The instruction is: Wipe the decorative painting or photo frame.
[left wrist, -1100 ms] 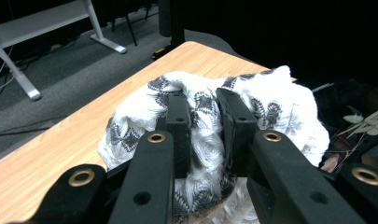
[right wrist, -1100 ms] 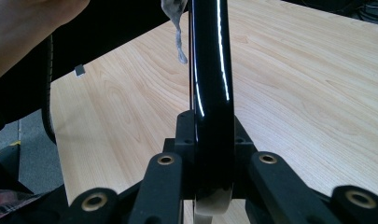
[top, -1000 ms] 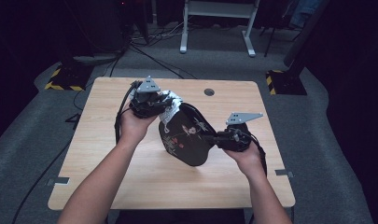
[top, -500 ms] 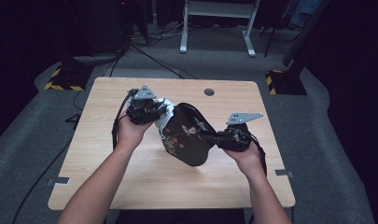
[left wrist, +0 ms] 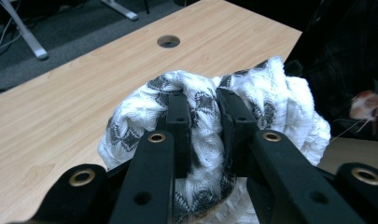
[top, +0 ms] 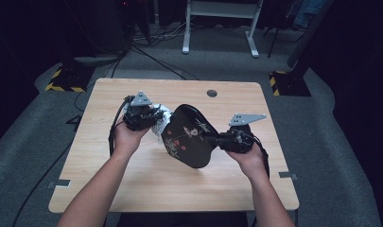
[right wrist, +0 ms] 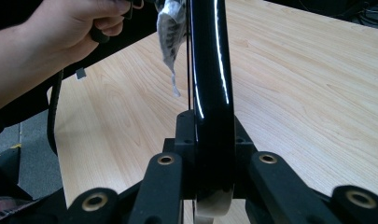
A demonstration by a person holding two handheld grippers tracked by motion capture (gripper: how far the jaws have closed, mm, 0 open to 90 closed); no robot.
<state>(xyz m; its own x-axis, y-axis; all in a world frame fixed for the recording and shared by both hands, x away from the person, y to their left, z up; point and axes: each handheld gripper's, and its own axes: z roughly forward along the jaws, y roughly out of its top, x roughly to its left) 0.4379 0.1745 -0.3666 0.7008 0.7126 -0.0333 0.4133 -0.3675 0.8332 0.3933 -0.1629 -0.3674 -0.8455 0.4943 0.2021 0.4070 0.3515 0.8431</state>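
A glossy black plate [top: 189, 137] with red and white markings is held tilted on edge above the middle of the table. My right gripper [top: 213, 139] is shut on its right rim; in the right gripper view the plate [right wrist: 209, 84] stands edge-on between the jaws. My left gripper [top: 156, 118] is shut on a bunched white cloth with grey pattern [top: 161, 122], pressed against the plate's left side. In the left gripper view the cloth [left wrist: 210, 121] bulges around both jaws, with the dark plate [left wrist: 345, 60] just beyond at the right.
The wooden table [top: 108, 165] has a round cable hole [top: 212, 93] near its far edge. Cables trail off the left side. A white desk frame [top: 217, 23] and yellow-black floor blocks [top: 66, 80] stand beyond the table on grey carpet.
My left gripper with the cloth has slid left and slightly down along the plate's left side. The right gripper and the plate have stayed almost still.
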